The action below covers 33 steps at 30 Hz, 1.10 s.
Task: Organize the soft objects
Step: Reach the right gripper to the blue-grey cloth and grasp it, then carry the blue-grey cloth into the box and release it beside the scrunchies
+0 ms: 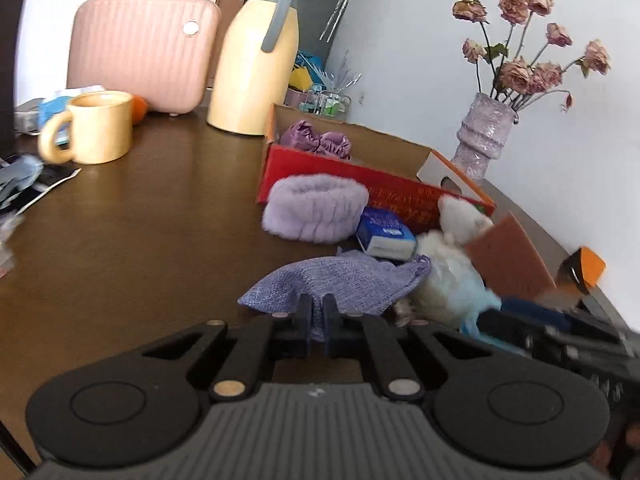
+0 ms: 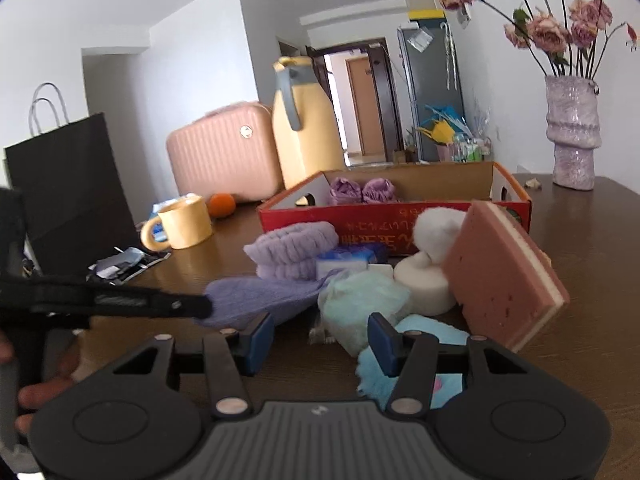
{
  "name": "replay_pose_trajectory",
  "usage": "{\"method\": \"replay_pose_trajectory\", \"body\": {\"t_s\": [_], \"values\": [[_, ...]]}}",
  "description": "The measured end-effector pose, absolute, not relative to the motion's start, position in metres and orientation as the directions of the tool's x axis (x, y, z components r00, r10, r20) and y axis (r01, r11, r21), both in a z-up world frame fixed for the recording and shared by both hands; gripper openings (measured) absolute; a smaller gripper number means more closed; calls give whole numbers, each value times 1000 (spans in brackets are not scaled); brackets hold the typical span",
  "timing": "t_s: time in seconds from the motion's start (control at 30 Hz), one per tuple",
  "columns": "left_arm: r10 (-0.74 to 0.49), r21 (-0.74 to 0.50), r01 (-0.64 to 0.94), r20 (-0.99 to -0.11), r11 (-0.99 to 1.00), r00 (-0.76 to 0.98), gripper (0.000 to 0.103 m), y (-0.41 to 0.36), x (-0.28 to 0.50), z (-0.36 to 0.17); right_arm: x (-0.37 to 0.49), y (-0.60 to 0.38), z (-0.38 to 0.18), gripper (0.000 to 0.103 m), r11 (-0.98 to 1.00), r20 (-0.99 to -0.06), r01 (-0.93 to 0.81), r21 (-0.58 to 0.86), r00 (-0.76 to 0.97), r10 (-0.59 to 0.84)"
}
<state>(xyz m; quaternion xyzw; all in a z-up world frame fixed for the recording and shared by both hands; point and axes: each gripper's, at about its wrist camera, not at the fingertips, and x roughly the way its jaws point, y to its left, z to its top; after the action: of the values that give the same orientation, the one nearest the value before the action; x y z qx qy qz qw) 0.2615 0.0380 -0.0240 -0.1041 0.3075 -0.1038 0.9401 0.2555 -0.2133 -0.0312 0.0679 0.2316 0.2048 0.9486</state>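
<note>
My left gripper [image 1: 318,318] is shut on the near edge of a purple knit cloth [image 1: 344,280] that lies on the table. In the right wrist view its black arm reaches that cloth [image 2: 256,300] from the left. My right gripper [image 2: 322,338] stands open, and a pale green mesh puff [image 2: 360,300] sits just ahead between its fingers, untouched by the left pad. A light blue fuzzy cloth [image 2: 416,360] lies under the right finger. Behind are a lavender fluffy headband [image 2: 292,248], a white plush [image 2: 436,232], a tilted pink sponge [image 2: 500,276] and the red cardboard box [image 2: 304,216] holding purple satin pieces [image 2: 360,190].
A blue tissue pack [image 2: 344,260] and a white round pad [image 2: 424,284] lie in the pile. A yellow mug [image 1: 100,128], yellow jug [image 1: 256,60], pink case [image 1: 140,44] and black paper bag [image 2: 68,188] stand at the back left. A vase of dried roses [image 2: 572,132] is at the right.
</note>
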Motion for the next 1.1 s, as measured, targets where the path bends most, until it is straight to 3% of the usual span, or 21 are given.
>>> {"method": "replay_pose_trajectory", "body": {"t_s": [0.1,0.17,0.37,0.43,0.5,0.6,0.67,0.73,0.8,0.83,0.87,0.93,0.97,1.1], "values": [[-261,-248,139,-571,959,778,6,48,234,-27,242,-211,-31,48,888,-396,-398,231,795,460],[-249,-210,154,-572,965,782,6,53,217,-29,237,-204,-34,39,872,-412,-424,244,769,489],[-255,-217,157,-559,963,789,9,82,189,-29,234,-182,-36,39,829,-442,-462,315,702,559],[-271,-242,160,-549,957,790,20,88,188,-27,232,-177,-32,42,825,-434,-468,318,702,565],[-268,-290,120,-550,950,791,61,93,193,-25,234,-170,-34,45,828,-447,-464,314,697,560],[-296,-385,77,-549,920,782,66,101,205,-25,244,-163,-42,45,822,-473,-441,361,673,569],[-326,-440,64,-554,896,766,65,105,215,-28,253,-158,-46,44,801,-466,-445,400,654,596],[-300,-439,11,-597,899,744,50,107,226,-34,263,-148,-50,44,811,-479,-439,386,656,583],[-332,-484,5,-594,875,733,24,113,231,-41,271,-137,-55,39,829,-517,-435,352,647,560],[-363,-517,14,-581,856,728,16,115,231,-43,273,-134,-58,36,833,-533,-436,339,640,553],[-374,-522,23,-580,853,724,14,115,229,-44,270,-131,-59,26,839,-525,-444,316,654,544],[-367,-492,45,-582,869,726,14,109,225,-43,263,-126,-60,20,851,-533,-449,274,665,523],[-371,-486,56,-583,872,723,13,105,223,-43,259,-124,-60,8,858,-537,-448,252,673,509],[-471,-511,156,-573,845,671,13,84,214,-44,225,-134,-50,6,880,-539,-445,165,707,458]]}}
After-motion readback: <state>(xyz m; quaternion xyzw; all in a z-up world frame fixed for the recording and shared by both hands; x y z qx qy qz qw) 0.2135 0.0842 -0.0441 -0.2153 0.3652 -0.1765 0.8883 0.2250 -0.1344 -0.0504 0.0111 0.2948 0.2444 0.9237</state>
